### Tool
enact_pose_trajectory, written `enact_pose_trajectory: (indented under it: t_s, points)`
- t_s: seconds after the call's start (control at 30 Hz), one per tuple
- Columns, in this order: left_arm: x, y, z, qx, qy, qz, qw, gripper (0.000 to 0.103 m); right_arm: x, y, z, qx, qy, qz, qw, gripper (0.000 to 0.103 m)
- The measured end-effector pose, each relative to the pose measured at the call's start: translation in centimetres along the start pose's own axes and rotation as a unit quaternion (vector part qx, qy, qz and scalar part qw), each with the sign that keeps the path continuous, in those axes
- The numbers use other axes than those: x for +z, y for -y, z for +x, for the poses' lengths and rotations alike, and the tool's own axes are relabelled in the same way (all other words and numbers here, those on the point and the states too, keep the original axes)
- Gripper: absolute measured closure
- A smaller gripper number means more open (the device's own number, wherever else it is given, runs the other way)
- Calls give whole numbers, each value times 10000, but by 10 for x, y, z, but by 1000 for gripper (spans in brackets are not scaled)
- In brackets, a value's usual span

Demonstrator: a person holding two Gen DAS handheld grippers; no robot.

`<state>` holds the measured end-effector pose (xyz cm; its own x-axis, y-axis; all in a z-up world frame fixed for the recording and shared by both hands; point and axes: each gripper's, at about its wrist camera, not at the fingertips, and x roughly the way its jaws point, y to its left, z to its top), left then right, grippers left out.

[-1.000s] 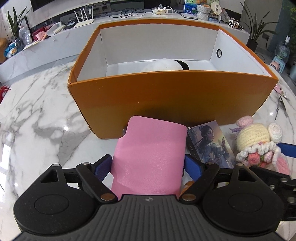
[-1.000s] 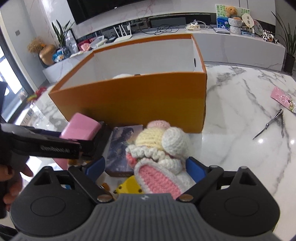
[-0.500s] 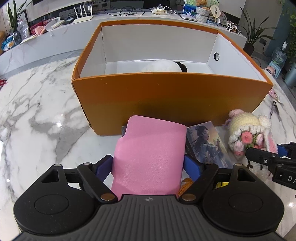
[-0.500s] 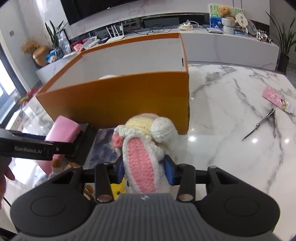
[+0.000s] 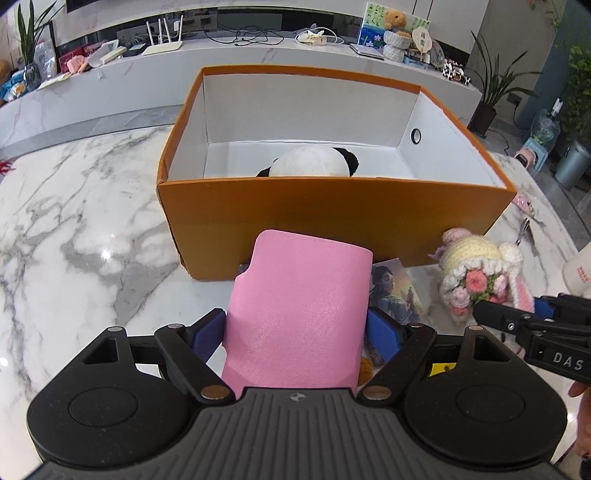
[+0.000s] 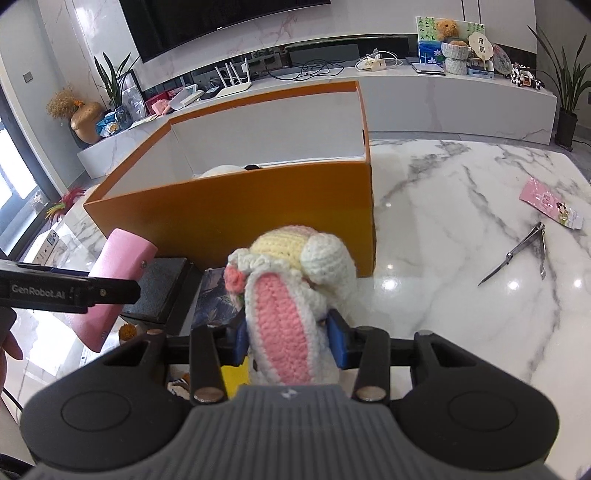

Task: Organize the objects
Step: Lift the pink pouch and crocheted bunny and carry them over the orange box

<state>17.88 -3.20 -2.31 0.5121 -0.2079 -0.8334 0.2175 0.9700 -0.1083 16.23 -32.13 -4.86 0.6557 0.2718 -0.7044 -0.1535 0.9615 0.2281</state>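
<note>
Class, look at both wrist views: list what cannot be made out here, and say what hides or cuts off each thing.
- Panda plush: lower body hidden behind the orange box front wall, both views.
- Picture card: partly covered by the pink wallet in the left view, by the crochet bunny in the right view.
- Yellow item: mostly hidden under the right gripper.
- Pink packet: print too small.

Home living room. Wall TV (image 6: 221, 26) and long marble media console (image 6: 443, 99) ahead of the grippers, with router (image 5: 162, 46), teddy bear (image 6: 447, 27), potted plants (image 6: 561, 88). Marble table (image 6: 461, 229) below.
</note>
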Motion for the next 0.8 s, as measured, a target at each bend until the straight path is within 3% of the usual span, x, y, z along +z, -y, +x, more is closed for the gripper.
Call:
enact_pose_trajectory:
  t_s: [0.8]
  points:
    - [-2,10,-34,358,458,338,9977,8,3,-14,-18,224,215,-27,9995,58]
